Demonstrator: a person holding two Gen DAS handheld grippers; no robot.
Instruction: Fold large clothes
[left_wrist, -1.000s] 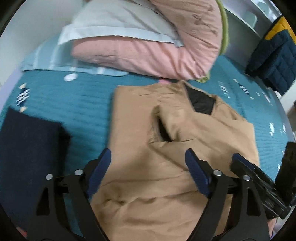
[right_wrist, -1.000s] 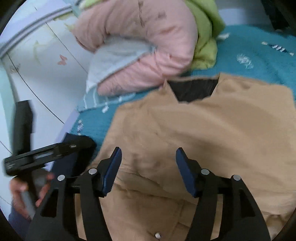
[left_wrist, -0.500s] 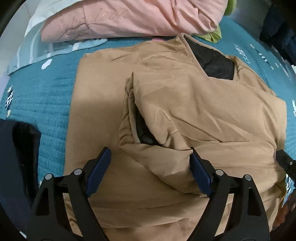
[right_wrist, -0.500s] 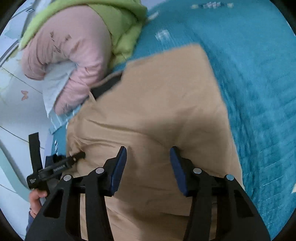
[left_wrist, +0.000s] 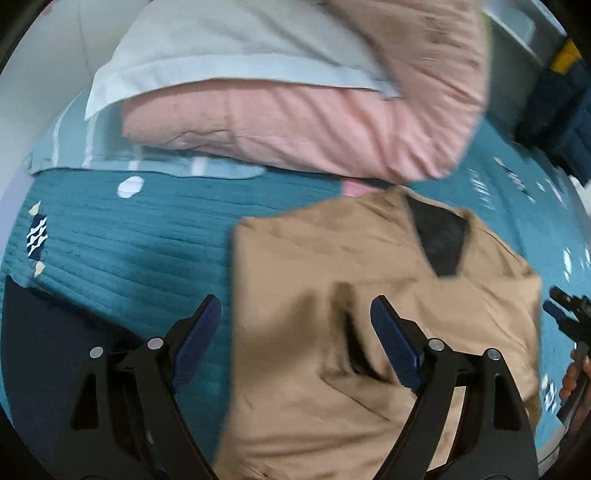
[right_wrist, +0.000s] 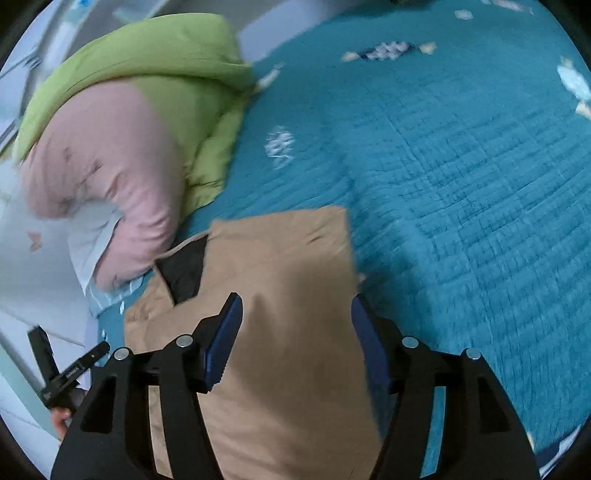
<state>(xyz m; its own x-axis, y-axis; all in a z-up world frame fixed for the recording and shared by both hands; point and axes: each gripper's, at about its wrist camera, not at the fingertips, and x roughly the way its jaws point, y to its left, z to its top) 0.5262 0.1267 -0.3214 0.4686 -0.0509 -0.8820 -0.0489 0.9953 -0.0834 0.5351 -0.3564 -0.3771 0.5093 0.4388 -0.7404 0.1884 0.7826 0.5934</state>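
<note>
A tan jacket (left_wrist: 332, 258) with a black lining at its collar (left_wrist: 441, 240) lies on the teal bedspread (left_wrist: 129, 236), sleeves folded in over its front. My left gripper (left_wrist: 295, 314) is open and empty above the jacket's left edge. My right gripper (right_wrist: 295, 314) is open and empty above the jacket's right side (right_wrist: 288, 258); its right finger hangs past the jacket's edge, over the bedspread. The right gripper (left_wrist: 569, 317) shows at the right edge of the left wrist view, and the left gripper (right_wrist: 66, 373) at the lower left of the right wrist view.
A rolled pink and white quilt (left_wrist: 295, 92) lies across the head of the bed, with a green quilt (right_wrist: 177, 74) beside it. A dark navy garment (left_wrist: 44, 350) lies left of the jacket. A navy and yellow item (left_wrist: 565, 103) stands at the far right.
Both grippers have pulled back and up from the jacket, so it looks smaller. The left view has swung left, the right view right onto the open bedspread. Both stay open.
</note>
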